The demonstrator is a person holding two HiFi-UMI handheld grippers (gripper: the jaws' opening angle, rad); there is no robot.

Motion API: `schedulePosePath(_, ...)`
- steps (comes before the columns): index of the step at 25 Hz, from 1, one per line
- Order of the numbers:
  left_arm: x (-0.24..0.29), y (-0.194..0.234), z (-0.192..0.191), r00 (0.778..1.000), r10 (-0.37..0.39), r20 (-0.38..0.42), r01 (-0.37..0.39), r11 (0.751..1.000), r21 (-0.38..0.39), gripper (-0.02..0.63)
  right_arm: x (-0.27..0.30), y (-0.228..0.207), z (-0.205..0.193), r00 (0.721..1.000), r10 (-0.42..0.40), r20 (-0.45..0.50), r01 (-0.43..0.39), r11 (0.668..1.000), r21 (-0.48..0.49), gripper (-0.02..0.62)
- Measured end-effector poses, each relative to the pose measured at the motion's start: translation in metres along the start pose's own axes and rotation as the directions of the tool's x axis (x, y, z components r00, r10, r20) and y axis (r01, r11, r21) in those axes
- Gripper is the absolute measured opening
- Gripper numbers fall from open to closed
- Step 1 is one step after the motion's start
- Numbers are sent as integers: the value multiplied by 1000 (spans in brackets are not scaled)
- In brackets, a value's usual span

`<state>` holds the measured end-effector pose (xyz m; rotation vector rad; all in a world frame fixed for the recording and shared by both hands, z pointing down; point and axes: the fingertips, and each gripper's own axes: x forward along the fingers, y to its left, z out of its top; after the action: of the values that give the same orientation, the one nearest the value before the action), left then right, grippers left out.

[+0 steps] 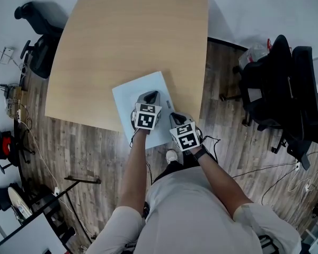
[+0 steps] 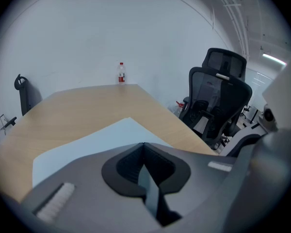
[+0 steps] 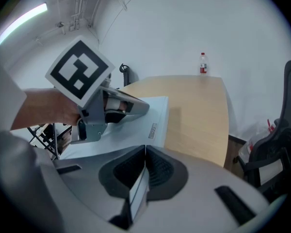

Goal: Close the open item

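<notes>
— Where is the pale blue flat item (image 1: 131,92) found?
— It is seen lying flat at the near edge of the table (image 1: 122,36).
— How are the jaws held?
— The left gripper (image 1: 151,95) is clenched on nothing, low over the item. The right gripper (image 1: 173,115) is likewise closed and empty, just beside it.

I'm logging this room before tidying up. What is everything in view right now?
Light wooden table: one, tan, centre.
Pale blue flat rectangular item: one, lying flat at the table's near edge.
Clear bottle with red label: one, upright at the table's far edge.
Black office chairs: three, two to the right of the table, one to the left.
Wood-plank floor: grey-brown, cables along it.
Left claw: jaws together, over the pale item.
Right claw: jaws together, beside the left one, nearer the person.
</notes>
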<state>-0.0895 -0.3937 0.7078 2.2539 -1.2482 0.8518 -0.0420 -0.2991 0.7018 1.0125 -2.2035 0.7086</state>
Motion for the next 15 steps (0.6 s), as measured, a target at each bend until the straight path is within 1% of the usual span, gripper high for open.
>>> schedulePosePath(1,-7,-2,5,999,-5,36,5,1000,-6,9,-1,0,0,1000,-4,-7,4,1000,-1,14)
schedulePosePath(3,-24,-2,14,995,-7,102,12,999,-47,9,-8,0,4,1000,-11,4,11,1000,3,14)
schedulePosePath(5,-43,2,21,988,12,154,4,995,-102,9,-20,0,15,999,-18,41,18,1000,10,14)
schedulePosePath(7,-64,7,30,977,43,206,-15,990,-139,9,-34,0,28,996,-30,86,28,999,22,14)
schedulePosePath(10,-102,13,43,956,89,279,-46,987,-156,9,-58,6,50,987,-46,156,43,999,23,14)
schedulePosePath(15,-164,20,55,920,146,365,-92,983,-162,9,-91,30,87,962,-45,269,51,999,-14,14)
